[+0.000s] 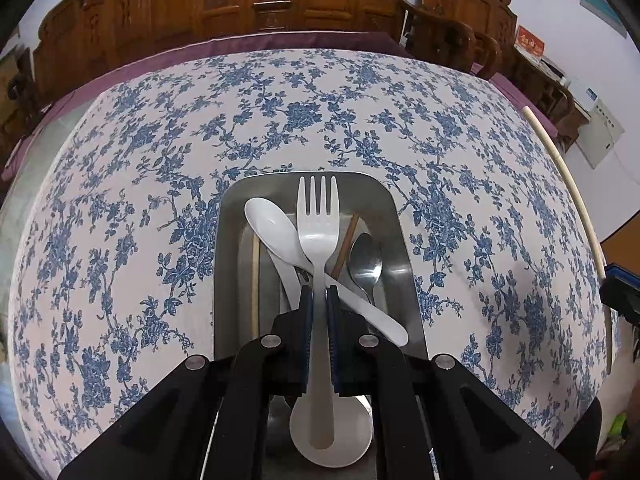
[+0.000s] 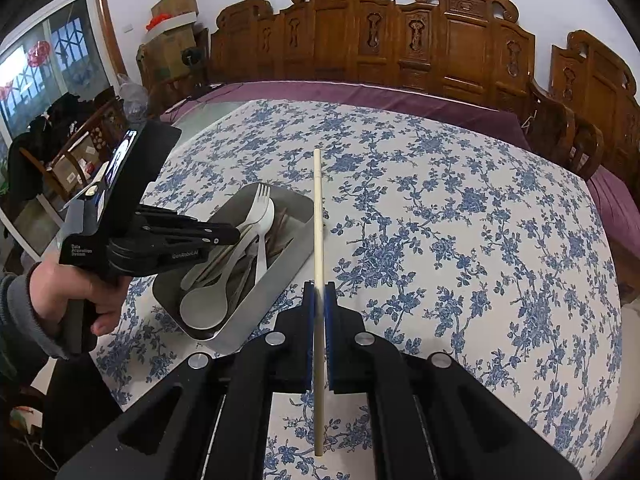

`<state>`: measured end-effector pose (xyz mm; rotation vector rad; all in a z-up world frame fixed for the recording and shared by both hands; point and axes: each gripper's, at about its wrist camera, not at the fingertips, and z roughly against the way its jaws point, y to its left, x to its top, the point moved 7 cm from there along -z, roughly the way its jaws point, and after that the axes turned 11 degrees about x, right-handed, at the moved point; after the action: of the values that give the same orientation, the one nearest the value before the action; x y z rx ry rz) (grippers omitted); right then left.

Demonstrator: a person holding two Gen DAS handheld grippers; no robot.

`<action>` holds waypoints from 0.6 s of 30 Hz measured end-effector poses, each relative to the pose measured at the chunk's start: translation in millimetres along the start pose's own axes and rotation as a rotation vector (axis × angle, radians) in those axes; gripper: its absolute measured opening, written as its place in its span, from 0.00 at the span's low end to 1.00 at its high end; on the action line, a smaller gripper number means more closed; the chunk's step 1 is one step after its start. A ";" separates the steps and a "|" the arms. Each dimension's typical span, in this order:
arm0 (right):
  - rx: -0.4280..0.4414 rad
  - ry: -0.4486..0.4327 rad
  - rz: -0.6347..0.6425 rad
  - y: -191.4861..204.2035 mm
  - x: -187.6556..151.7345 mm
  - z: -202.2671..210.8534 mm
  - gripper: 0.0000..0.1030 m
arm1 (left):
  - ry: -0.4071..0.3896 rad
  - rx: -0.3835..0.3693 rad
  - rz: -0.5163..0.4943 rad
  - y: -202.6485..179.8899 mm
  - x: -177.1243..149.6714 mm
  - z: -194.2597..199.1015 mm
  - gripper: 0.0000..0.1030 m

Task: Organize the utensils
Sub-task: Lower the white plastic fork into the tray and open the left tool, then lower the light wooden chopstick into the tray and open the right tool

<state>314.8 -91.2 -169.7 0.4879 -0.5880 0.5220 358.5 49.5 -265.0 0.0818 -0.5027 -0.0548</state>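
Note:
My left gripper point(image 1: 319, 292) is shut on a white plastic fork point(image 1: 318, 216), holding it over the metal tray point(image 1: 404, 240). In the tray lie a white spoon point(image 1: 276, 232), a metal spoon point(image 1: 365, 260), brown chopsticks point(image 1: 345, 244) and a pale chopstick point(image 1: 255, 280). My right gripper point(image 2: 319, 292) is shut on a pale chopstick point(image 2: 317, 216), held above the tablecloth to the right of the tray point(image 2: 292, 248). The left gripper point(image 2: 228, 234) and its fork point(image 2: 256, 204) also show in the right wrist view. The chopstick also shows at the right edge of the left wrist view point(image 1: 568, 184).
A blue floral tablecloth point(image 1: 160, 160) covers the table, with a purple cloth point(image 2: 360, 94) at its far edge. Carved wooden chairs point(image 2: 400, 40) stand behind the table. Boxes and clutter point(image 2: 172, 40) sit at the far left.

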 end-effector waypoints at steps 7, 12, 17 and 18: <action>0.003 0.001 0.004 5.5 3.4 -3.2 0.06 | -0.020 -0.005 0.017 9.6 -3.9 10.3 0.23; 0.016 0.003 -0.005 13.3 5.1 -14.0 0.06 | -0.050 0.006 0.028 24.6 -8.5 26.0 0.31; 0.030 0.011 -0.006 27.8 9.6 -30.8 0.06 | -0.082 0.029 0.037 45.0 -13.4 41.1 0.44; 0.033 0.014 -0.006 30.7 10.9 -35.0 0.06 | -0.090 0.035 0.039 50.0 -14.8 44.8 0.48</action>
<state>318.3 -44.6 -179.9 0.5170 -0.5653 0.5297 325.6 97.4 -228.4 0.1038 -0.5954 -0.0113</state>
